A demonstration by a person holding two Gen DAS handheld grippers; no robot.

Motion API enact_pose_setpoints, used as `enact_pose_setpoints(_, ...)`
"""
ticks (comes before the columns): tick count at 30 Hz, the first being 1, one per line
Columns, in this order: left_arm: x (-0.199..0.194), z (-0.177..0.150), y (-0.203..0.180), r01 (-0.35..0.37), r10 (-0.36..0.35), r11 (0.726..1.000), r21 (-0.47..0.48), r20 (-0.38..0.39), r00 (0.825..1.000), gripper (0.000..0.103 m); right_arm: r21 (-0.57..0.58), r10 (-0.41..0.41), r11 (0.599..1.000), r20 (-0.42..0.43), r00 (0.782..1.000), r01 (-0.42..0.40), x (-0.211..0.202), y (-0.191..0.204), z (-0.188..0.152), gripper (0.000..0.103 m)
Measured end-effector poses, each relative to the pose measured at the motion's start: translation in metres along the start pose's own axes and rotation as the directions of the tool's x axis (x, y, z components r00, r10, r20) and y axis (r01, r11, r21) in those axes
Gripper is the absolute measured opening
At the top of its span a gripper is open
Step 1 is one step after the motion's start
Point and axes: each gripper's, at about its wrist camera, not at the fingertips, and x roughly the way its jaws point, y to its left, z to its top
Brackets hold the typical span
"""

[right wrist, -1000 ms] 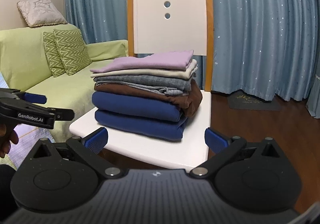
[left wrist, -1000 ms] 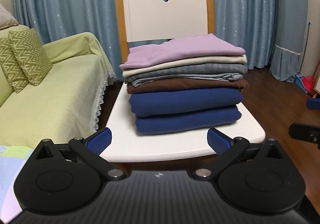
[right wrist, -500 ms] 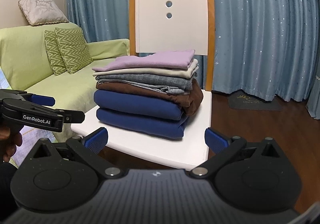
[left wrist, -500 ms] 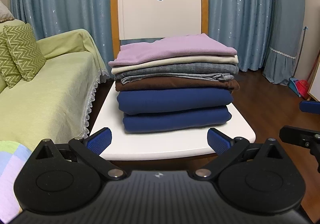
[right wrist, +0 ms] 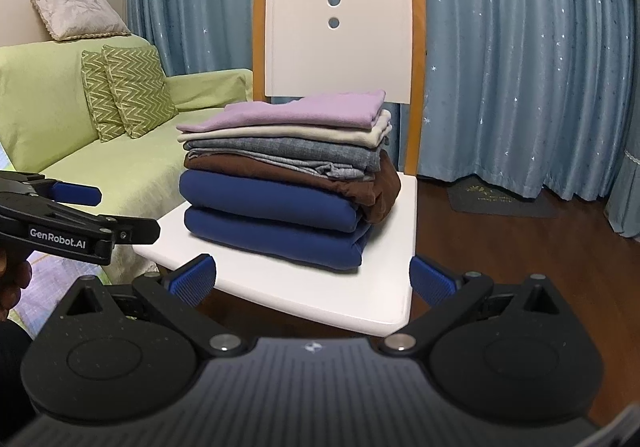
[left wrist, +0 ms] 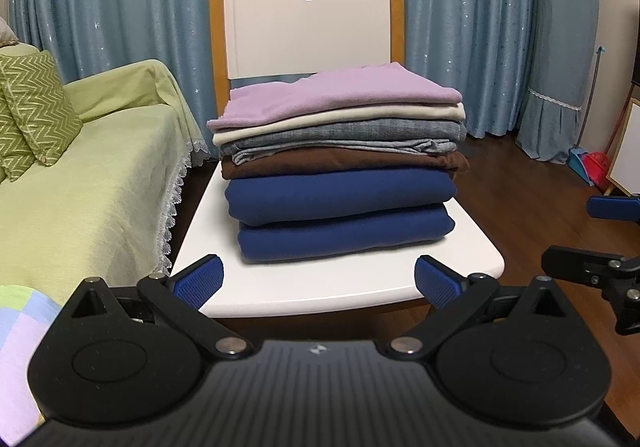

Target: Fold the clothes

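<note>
Sitting on the smooth seat of a white chair (left wrist: 352, 287) is a neat stack of folded clothes (left wrist: 340, 175), with soft flat layers and rounded folded edges. On top lies a fuzzy purple cloth (left wrist: 336, 97), then a thin cream one (left wrist: 360, 117), a grey woven one (right wrist: 288, 151) with small wrinkles, a brown one (left wrist: 344, 163), and two thick dark blue ones (left wrist: 340, 215) at the bottom. The chair has a tall white back with curvy cut-outs, two round holes and orange wooden sides. The left gripper (left wrist: 318, 281) is spread wide and holds nothing; its blue ridged fingertips (left wrist: 200, 279) sit in front of the seat's near edge, apart from the clothes. The right gripper (right wrist: 312, 281) is spread wide too, also holding nothing, just short of the seat corner. Beside the chair is a sofa (left wrist: 80, 183) under a light green cover with a lacy white edge, and zigzag cushions (right wrist: 128, 95) lean on it. Blue curtains (right wrist: 520, 67) with tiny shiny stars hang in long folds behind, above a dark wooden floor (left wrist: 532, 199).
</note>
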Motion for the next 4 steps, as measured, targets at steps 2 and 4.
enact_pose_setpoints(2, 0.0001, -0.0013, -0.0006, -0.003, 0.003, 1.0, 0.0, 0.005, 1.0, 0.102, 0.002, -0.001, 1.0, -0.004, 1.0, 0.001, 0.0012, 0.0001, -0.0006, 0.102)
enact_pose_setpoints(4, 0.0005, -0.0021, -0.0009, 0.006, -0.006, 1.0, -0.003, 0.003, 1.0, 0.102, 0.004, -0.003, 1.0, -0.006, 1.0, 0.003, 0.0031, -0.0007, -0.0013, 0.102)
